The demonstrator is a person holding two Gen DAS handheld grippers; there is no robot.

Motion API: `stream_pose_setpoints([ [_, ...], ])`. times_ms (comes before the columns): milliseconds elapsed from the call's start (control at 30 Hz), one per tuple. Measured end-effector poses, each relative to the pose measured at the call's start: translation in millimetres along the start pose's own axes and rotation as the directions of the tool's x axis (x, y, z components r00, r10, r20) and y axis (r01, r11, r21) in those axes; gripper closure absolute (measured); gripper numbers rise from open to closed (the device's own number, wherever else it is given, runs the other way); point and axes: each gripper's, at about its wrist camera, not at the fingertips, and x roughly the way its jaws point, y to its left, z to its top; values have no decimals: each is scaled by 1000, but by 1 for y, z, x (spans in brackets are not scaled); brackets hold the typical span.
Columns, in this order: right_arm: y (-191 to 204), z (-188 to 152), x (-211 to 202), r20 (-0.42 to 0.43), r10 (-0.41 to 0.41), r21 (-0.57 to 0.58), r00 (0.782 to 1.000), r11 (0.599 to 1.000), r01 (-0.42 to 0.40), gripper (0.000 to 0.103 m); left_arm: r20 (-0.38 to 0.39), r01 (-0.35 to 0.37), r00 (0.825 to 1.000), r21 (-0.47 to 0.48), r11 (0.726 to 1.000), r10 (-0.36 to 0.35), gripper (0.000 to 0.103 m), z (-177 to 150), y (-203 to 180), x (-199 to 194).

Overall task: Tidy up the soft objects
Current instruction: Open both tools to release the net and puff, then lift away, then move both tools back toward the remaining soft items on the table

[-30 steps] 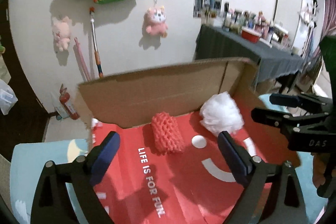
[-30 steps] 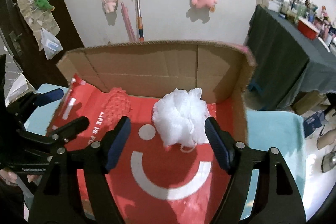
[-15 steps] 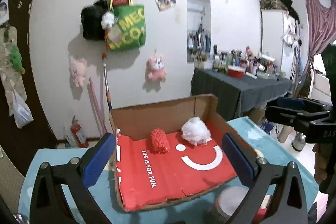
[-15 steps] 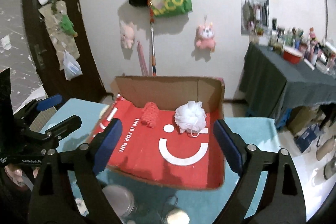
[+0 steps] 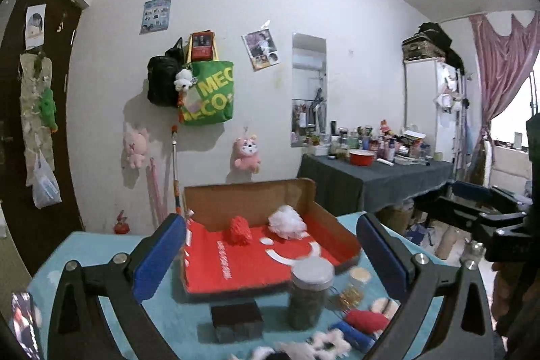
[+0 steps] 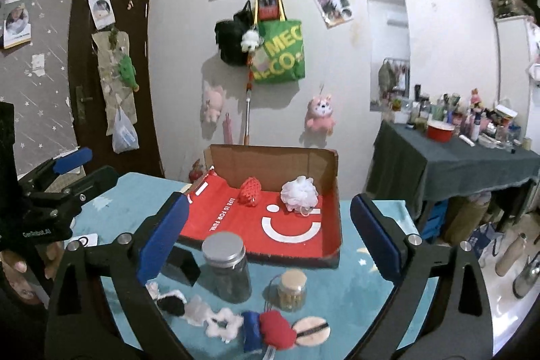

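A red-lined cardboard box stands on the teal table. In it lie a red mesh sponge and a white bath pouf. In front of the box lie a red and blue plush, a black and white fluffy scrunchie, a white fluffy piece and a round pink puff. My left gripper and my right gripper are both open and empty, held above the table's near side.
A tall jar with a metal lid, a small cork-lidded jar and a black block stand between the box and the soft things. A cluttered dark table is at the right.
Both grippers have pulled back and up from the box. The box now looks small and far, and the jars and loose soft things on the near table have come into view.
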Motion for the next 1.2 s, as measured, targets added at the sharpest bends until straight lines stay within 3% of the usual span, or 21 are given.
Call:
stream_pose_setpoints([
  [267,15,-68,-39,49,-119,-15,992,993,120,5,-62,-18,998,-60,998,14,0,-62,-10,-16],
  [433,20,-109,-35,-9,-157,-22,988,987,157,5,-112,-43,993,-53,998,36,0,-95,-13,-13],
  [667,12,-153,-16,-113,-147,21,983,988,150,5,-225,-56,974,-62,997,40,0,-137,-12,3],
  [1200,4,-178,16,-224,-127,32,966,990,137,5,-332,-82,941,-56,995,59,0,-154,0,34],
])
